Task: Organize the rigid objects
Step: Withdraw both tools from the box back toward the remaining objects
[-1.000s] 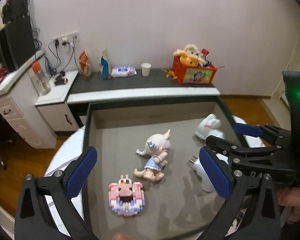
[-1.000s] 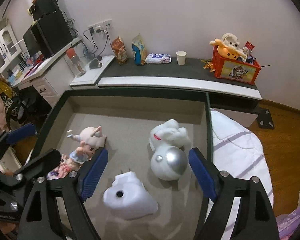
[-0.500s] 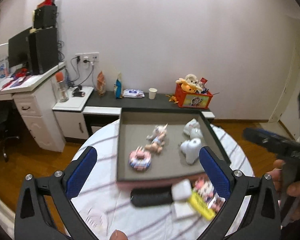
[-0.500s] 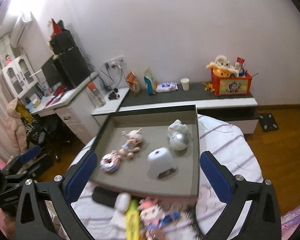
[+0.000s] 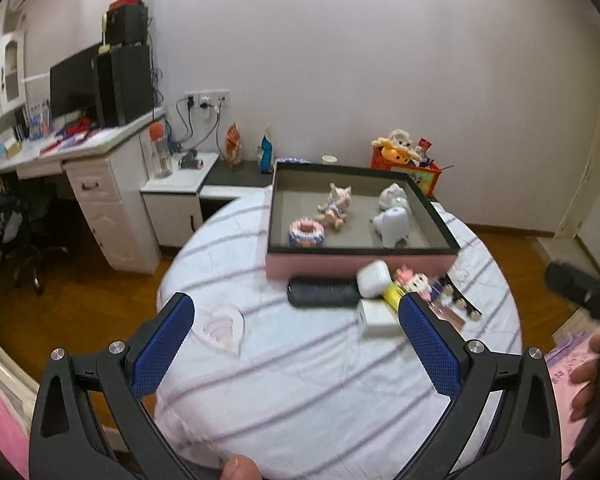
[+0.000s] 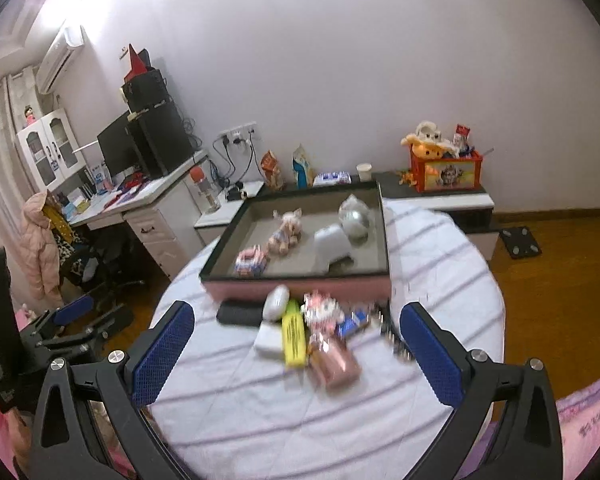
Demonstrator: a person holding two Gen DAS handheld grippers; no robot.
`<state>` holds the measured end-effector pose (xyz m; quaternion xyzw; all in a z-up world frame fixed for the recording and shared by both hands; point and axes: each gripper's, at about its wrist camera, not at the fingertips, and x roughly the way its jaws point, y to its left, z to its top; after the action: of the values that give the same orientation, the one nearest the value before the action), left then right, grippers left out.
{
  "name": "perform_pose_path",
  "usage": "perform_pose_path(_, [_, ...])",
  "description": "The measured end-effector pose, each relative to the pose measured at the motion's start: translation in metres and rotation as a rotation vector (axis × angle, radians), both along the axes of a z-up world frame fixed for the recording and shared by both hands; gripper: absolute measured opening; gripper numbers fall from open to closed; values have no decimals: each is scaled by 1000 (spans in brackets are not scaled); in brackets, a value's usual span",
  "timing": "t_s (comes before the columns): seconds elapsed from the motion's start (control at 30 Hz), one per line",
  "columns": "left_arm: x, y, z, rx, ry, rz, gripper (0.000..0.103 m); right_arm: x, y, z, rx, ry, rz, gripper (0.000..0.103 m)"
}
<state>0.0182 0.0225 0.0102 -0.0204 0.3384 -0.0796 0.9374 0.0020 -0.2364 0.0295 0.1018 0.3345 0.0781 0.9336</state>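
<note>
A pink-sided tray (image 5: pixel 360 266) (image 6: pixel 300 286) rests on the round table with a doll (image 5: pixel 334 208) (image 6: pixel 286 232), a pink block donut (image 5: pixel 306 232) (image 6: pixel 252 262), a white housing (image 5: pixel 392 222) (image 6: pixel 332 244) and a silver-faced ball (image 6: pixel 354 214) inside. In front of it lie a black case (image 5: pixel 322 292) (image 6: pixel 240 314), a white earbud case (image 5: pixel 374 278) (image 6: pixel 276 304), a yellow marker (image 6: pixel 294 334), a pink block figure (image 6: pixel 322 314) and a pink pack (image 6: pixel 334 362). My left gripper (image 5: pixel 296 344) and right gripper (image 6: pixel 296 354) hang open above the near table, each with nothing between its jaws.
The table has a white striped cloth (image 5: pixel 300 380). A low dark shelf (image 6: pixel 436 196) behind it carries snack bags, a paper cup and a red toy crate (image 6: pixel 446 170). A white desk (image 5: pixel 100 184) with a monitor stands at the left. Wooden floor lies around.
Both grippers have pulled back and up from inside the tray to the near side of the table. The right gripper's jaws have widened. The loose items in front of the tray have come into view.
</note>
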Motion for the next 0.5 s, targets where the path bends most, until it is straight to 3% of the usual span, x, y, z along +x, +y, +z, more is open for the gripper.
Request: perform_pose_path(0.5, [-41, 3, 3, 20, -6, 34, 103, -36, 19, -16, -31, 21, 23, 103])
